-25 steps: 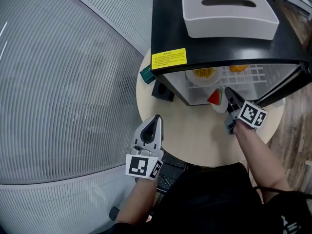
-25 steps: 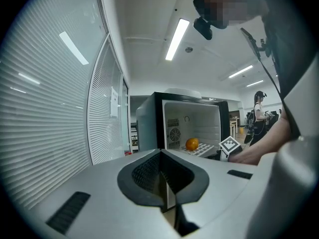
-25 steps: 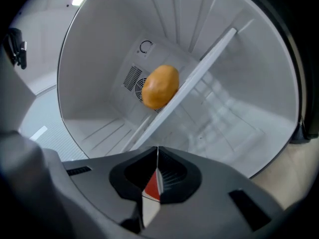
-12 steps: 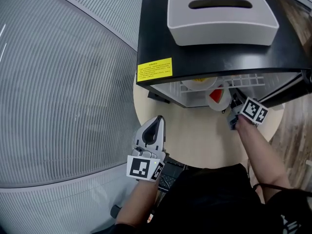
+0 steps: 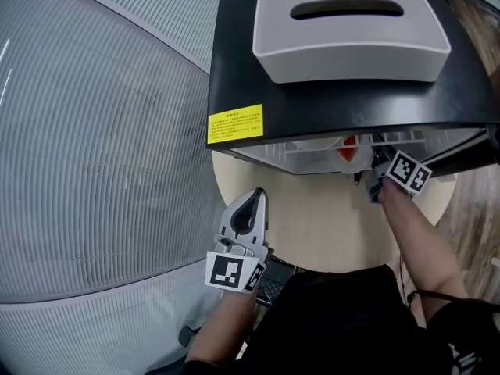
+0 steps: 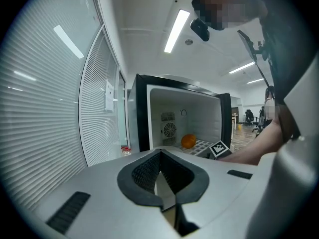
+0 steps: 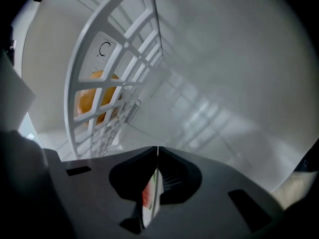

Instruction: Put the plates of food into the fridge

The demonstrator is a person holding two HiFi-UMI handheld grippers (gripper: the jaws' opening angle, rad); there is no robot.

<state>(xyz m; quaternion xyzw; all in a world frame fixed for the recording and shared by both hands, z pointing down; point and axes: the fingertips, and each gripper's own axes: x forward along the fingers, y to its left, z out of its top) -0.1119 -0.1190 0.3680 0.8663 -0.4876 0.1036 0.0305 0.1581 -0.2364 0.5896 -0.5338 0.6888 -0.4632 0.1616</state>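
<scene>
A black mini fridge (image 5: 351,112) stands open on a round beige table (image 5: 328,217). My right gripper (image 5: 376,176) reaches into the fridge mouth, shut on the rim of a white plate of watermelon (image 5: 350,151), which the fridge top half hides. In the right gripper view the plate (image 7: 149,195) shows edge-on between the closed jaws of the right gripper (image 7: 158,151), below a white wire shelf (image 7: 114,59) with an orange (image 7: 92,101) on it. My left gripper (image 5: 255,198) rests over the table's near edge, shut and holding nothing. The left gripper (image 6: 160,152) faces the fridge (image 6: 179,118).
A white tissue box (image 5: 351,22) sits on the fridge top, and a yellow label (image 5: 234,125) marks its front corner. Another white plate's rim (image 5: 316,143) shows inside. The fridge door (image 5: 469,143) stands open at the right. Window blinds (image 5: 94,131) fill the left.
My right gripper has carried the watermelon plate from the table's far side into the fridge mouth. The fridge top now covers more of the inside. The left gripper has shifted slightly.
</scene>
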